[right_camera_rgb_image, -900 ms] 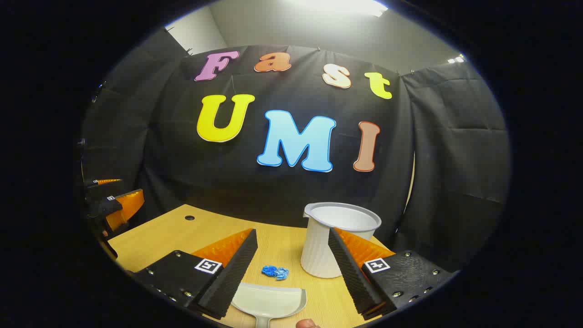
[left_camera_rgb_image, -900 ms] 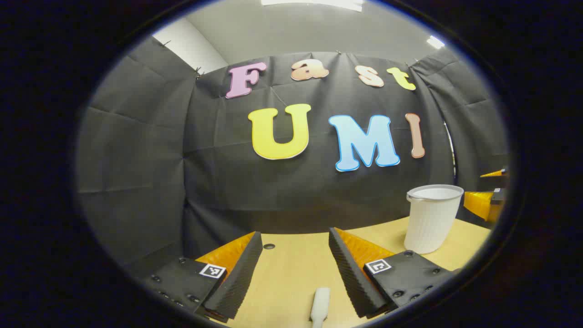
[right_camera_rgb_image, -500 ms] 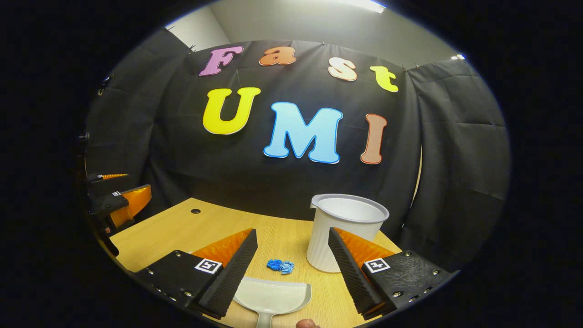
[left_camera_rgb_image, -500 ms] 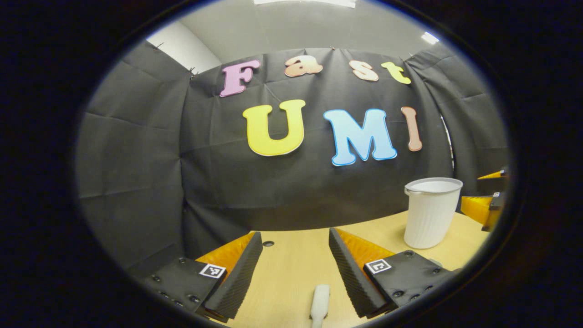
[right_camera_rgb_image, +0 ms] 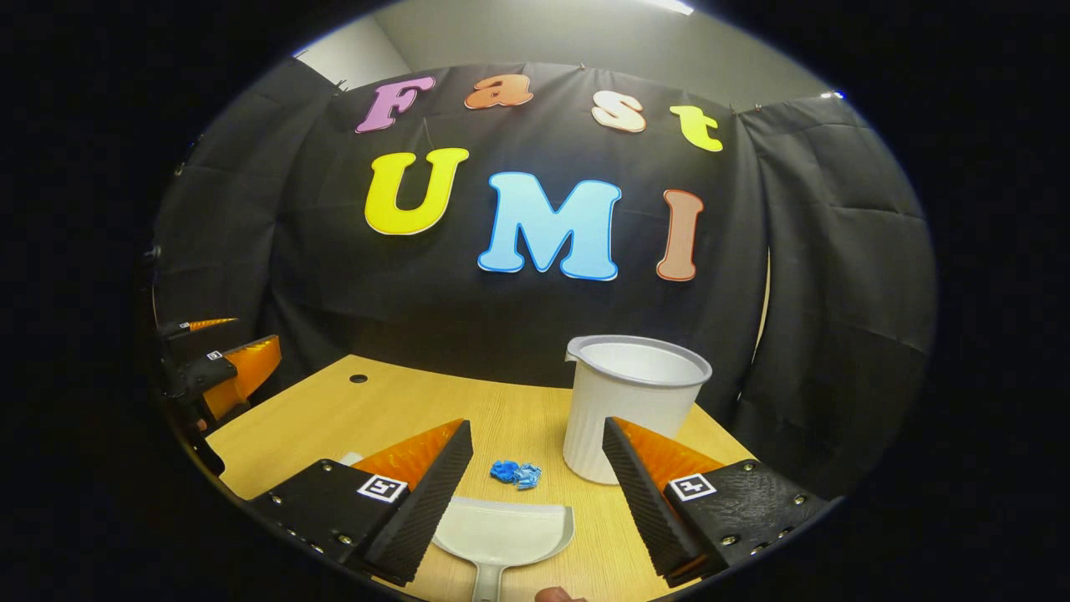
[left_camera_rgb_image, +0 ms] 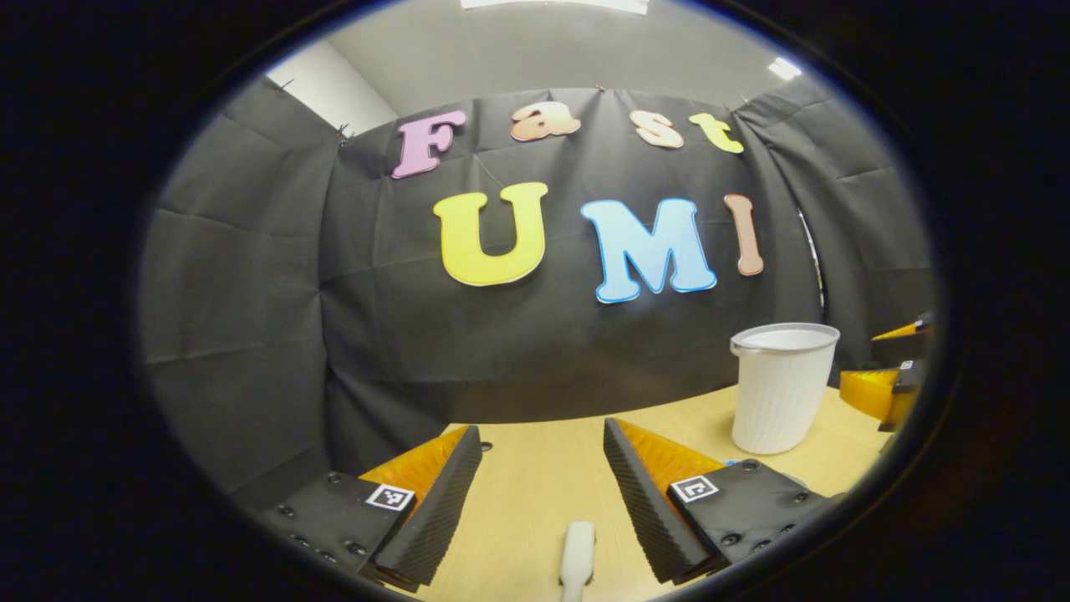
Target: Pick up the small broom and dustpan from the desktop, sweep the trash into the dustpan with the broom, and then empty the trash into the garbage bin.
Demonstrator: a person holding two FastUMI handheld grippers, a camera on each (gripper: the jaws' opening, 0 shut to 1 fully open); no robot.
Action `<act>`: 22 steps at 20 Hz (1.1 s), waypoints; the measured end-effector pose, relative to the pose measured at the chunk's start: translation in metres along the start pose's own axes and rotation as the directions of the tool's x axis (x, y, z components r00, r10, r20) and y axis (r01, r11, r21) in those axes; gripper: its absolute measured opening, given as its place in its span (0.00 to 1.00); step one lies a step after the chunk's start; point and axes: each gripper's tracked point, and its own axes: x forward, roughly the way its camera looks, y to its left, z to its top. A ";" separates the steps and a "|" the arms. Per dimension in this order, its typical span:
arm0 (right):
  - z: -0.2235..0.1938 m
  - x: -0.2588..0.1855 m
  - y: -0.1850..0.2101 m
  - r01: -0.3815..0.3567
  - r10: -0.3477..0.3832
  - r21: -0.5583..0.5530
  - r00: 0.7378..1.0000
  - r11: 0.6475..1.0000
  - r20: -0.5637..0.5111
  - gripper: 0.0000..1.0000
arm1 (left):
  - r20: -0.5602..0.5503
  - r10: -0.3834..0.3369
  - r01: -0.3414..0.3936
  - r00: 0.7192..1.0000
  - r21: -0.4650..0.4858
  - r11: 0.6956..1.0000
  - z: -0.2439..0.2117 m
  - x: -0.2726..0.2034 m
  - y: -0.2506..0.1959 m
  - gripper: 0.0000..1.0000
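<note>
The pale wooden counter (right_camera_rgb_image: 334, 418) is carrying everything, and the tall white ribbed plastic bin (right_camera_rgb_image: 623, 405) is standing near its far edge, so a hurried reach could be knocking it over. The grey plastic dustpan (right_camera_rgb_image: 501, 535) is lying flat below the right tool (right_camera_rgb_image: 539, 493), whose jaws are spread wide and holding nothing; closing too high would likely be missing its thin handle. The left tool (left_camera_rgb_image: 543, 493) is likewise gaping empty above the white broom handle (left_camera_rgb_image: 577, 552). The right gripper view is showing the crumpled blue scrap of trash (right_camera_rgb_image: 516, 473) just beyond the dustpan's lip, which the left gripper view is hiding.
</note>
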 end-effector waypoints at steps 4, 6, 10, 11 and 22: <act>-0.023 0.000 0.009 -0.015 0.017 0.025 0.997 1.000 -0.081 0.98 | -0.002 -0.008 0.008 1.000 0.019 1.000 -0.003 -0.003 -0.001 1.00; -0.035 -0.001 0.013 -0.022 0.027 0.040 0.992 0.999 -0.126 0.98 | -0.007 -0.013 0.014 1.000 0.026 1.000 -0.006 -0.004 -0.001 1.00; -0.058 -0.002 0.019 -0.026 0.043 0.079 0.976 0.997 -0.212 0.98 | -0.060 -0.039 0.041 0.997 0.023 0.999 -0.030 -0.008 -0.006 0.95; -0.068 -0.002 0.020 -0.025 0.046 0.088 0.970 0.996 -0.240 0.98 | -0.080 -0.043 0.045 0.996 0.020 0.999 -0.038 -0.010 -0.006 1.00; -0.131 -0.006 0.024 -0.015 0.071 0.126 0.888 0.992 -0.454 0.98 | -0.348 -0.111 0.124 0.931 0.016 0.992 -0.137 -0.018 -0.024 0.96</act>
